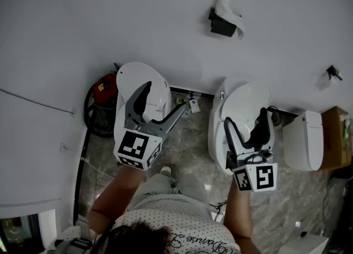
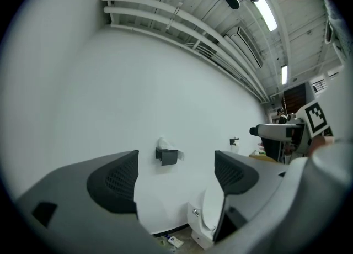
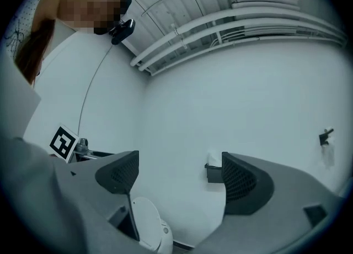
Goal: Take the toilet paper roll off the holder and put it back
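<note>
Left gripper (image 1: 165,102) and right gripper (image 1: 246,119), jaws apart and empty, toilet paper roll (image 1: 228,9) on black wall holder (image 1: 220,27), well apart from both

The holder (image 1: 221,26) is a small dark box fixed to the white wall (image 1: 138,15), well above the floor. The toilet paper (image 1: 227,9) is white and rumpled. It sits on top of the holder, touching it, with a loose sheet hanging down over one side.

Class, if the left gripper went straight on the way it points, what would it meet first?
The left gripper is open and empty; the way looks free up to the white wall, probably at or just under the toilet paper holder.
</note>
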A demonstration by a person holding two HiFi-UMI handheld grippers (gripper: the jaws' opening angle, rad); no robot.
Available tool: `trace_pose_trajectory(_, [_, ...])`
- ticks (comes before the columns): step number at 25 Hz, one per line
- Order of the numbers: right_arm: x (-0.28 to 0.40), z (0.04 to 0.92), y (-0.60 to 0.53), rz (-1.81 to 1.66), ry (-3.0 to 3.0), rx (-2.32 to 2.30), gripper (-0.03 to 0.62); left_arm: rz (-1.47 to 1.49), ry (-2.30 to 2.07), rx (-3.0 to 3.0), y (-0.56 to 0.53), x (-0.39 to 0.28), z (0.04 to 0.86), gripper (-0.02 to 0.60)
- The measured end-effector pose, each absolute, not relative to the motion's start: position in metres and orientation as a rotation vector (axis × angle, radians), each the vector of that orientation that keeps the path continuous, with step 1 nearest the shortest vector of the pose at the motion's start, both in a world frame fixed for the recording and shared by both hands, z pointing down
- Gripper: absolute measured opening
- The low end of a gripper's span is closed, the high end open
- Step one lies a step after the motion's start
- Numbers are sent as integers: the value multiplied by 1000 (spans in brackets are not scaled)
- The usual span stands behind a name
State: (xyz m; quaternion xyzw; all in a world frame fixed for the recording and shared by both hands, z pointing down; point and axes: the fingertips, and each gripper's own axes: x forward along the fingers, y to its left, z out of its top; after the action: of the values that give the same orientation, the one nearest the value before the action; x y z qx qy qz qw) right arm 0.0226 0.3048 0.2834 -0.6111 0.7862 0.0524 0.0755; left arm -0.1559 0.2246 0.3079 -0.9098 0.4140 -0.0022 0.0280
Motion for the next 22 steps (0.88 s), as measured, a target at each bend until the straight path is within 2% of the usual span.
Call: trace_pose_trajectory(22, [151, 269, 62, 159, 2537, -1539, 451, 23, 1543, -2673, 25, -29, 297, 413])
